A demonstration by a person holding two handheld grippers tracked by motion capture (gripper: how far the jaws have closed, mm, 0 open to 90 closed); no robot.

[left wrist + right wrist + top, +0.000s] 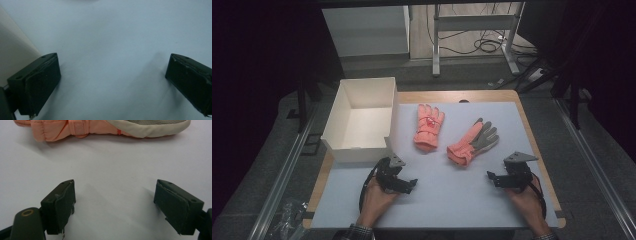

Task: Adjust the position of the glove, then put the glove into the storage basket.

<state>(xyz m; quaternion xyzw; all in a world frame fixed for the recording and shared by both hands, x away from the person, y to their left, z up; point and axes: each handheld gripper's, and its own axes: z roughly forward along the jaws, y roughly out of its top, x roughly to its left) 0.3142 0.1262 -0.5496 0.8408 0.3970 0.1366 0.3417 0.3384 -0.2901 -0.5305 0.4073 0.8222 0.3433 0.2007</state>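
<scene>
Pale grey mat covers the tabletop [437,200], with dark floor and cables beyond it. Both grippers rest low near the front edge, each held in a hand. The left gripper [408,183] has its jaws spread wide with nothing between them, only bare mat; a white box [362,120] sits just behind and to the outer side of those jaws, its wall edging into the left gripper view [12,50]. The right gripper [491,177] also has its jaws wide apart and empty. Ahead of the right jaws, near but not touching, lies a pink glove [472,141] with its grey palm up; its cuff and palm edge cross the top of the right gripper view [100,128]. A second pink glove [428,127] lies back-up between the box and the first glove, beyond the left jaws.
</scene>
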